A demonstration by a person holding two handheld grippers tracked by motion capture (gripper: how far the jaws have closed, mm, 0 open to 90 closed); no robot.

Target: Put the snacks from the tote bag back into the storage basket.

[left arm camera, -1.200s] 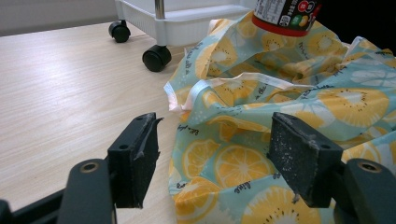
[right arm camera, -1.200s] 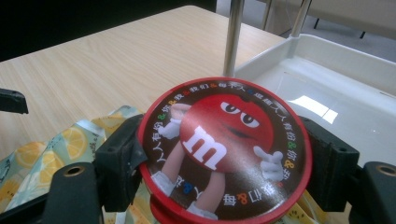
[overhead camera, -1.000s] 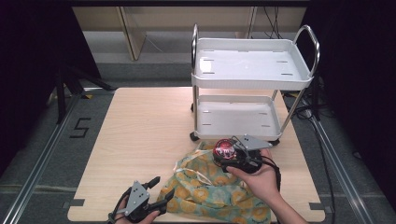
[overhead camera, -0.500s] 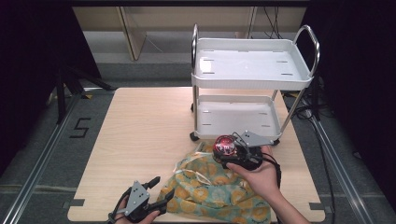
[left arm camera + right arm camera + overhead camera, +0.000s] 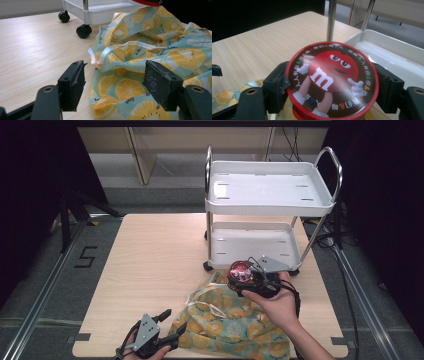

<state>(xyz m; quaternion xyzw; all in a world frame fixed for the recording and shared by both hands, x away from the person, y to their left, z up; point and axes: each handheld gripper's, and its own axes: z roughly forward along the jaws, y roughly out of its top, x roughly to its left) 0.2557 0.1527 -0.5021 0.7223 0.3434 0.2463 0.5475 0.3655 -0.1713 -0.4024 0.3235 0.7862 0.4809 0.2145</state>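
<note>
My right gripper (image 5: 329, 85) is clamped on a round red tin (image 5: 331, 81), one jaw on either side of its lid, held in the air above the far edge of the fruit-print cloth bag (image 5: 232, 322). At twelve o'clock from it stands the white cart (image 5: 270, 195), lower shelf nearest. My left gripper (image 5: 117, 83) hangs with its jaws spread wide, gripping nothing, the bag's hem between them at about one o'clock. I'd guess the tin goes onto the cart, though I can't be sure. To do it well I'd keep the tin level and clear the shelf rim before lowering.
</note>
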